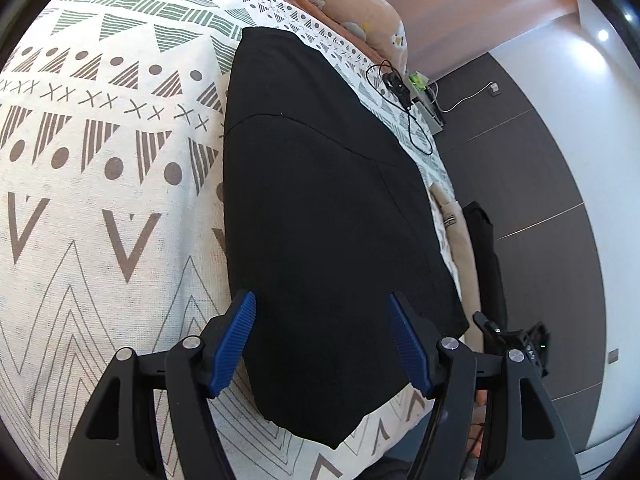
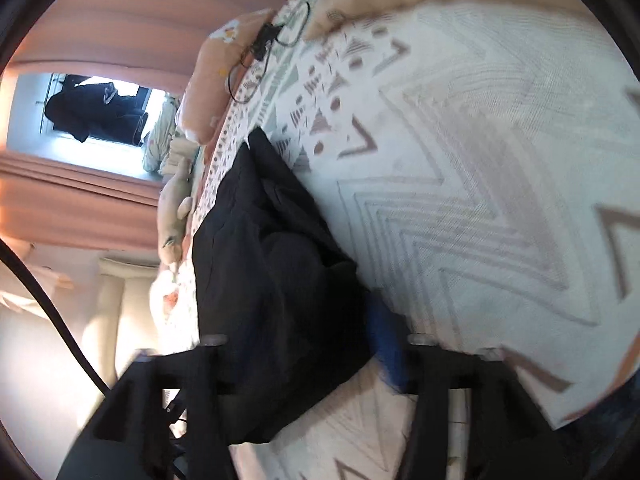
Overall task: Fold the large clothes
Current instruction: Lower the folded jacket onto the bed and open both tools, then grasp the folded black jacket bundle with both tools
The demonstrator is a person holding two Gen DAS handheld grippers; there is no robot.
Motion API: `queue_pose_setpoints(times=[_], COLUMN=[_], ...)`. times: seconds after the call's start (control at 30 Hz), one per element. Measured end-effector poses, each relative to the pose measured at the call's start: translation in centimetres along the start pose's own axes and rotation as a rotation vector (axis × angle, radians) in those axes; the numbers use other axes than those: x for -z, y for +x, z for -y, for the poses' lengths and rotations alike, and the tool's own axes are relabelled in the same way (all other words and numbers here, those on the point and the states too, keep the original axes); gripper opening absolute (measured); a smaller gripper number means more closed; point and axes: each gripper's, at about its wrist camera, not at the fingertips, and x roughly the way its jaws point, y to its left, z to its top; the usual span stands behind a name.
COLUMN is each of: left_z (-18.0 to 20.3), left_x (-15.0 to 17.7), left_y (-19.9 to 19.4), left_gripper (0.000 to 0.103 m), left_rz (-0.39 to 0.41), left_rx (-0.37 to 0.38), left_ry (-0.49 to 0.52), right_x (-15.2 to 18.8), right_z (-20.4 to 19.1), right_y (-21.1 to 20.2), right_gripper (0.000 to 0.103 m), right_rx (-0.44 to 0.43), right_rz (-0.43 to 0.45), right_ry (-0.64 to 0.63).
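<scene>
A black garment (image 1: 320, 200) lies folded in a long, smooth strip on the patterned bed cover (image 1: 100, 200). My left gripper (image 1: 322, 344) hovers over its near end, open, with the blue pads (image 1: 236, 344) standing apart on either side of the cloth and not pressing it. The right wrist view is blurred. There the black garment (image 2: 272, 260) is bunched in folds, and my right gripper (image 2: 304, 348) is open with its jaws wide. One blue pad (image 2: 386, 344) shows beside the cloth, which covers the other finger.
A peach pillow (image 1: 360, 4) and a black cable with a small device (image 1: 400, 92) lie at the bed's far end. The dark floor (image 1: 520, 200) runs along the right edge of the bed. A plush toy (image 2: 176, 216) and a window (image 2: 92, 112) sit beyond the bed's other side.
</scene>
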Motion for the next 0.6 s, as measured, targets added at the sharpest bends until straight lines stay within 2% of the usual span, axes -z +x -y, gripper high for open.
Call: queue_pose_setpoints(times=[0.1,0.23,0.43,0.5,0.53,0.57,0.6], left_z=[0.2,0.3,0.5,0.1,0.0,0.0,0.2], left_x=[0.1,0.0,0.3,0.7,0.9,1.1,1.3], left_y=[0.2,0.5,1.2,1.6,1.6,1.5,1.4], left_gripper=[0.068,0.068,0.068,0.065,0.059,0.055,0.048], left_rz=[0.005,0.007,-0.019,-0.037,-0.035,-0.026,-0.020], left_rx=[-0.015,-0.020,-0.058,-0.061,-0.065,-0.078,-0.082], left_ry=[0.005,0.008,0.020,-0.005,-0.009,-0.002,0.005], right_x=[0.2,0.6,0.2,0.4,0.5,0.5,0.6], right_z=[0.1,1.0,2.1,2.3,2.5,2.6,2.9], right_y=[0.3,1.8,2.1,2.6,3.0,3.2,3.2], right_gripper=[0.070,0.070,0.068,0.047,0.042,0.029,0.022], right_rx=[0.034,0.039,-0.057,-0.075,-0.087,-0.109,-0.129], right_rz=[-0.015,-0.088,-0.094,-0.110,-0.116,-0.125,-0.127], right_ry=[-0.013,0.016,0.090,0.103,0.110,0.118,0.129])
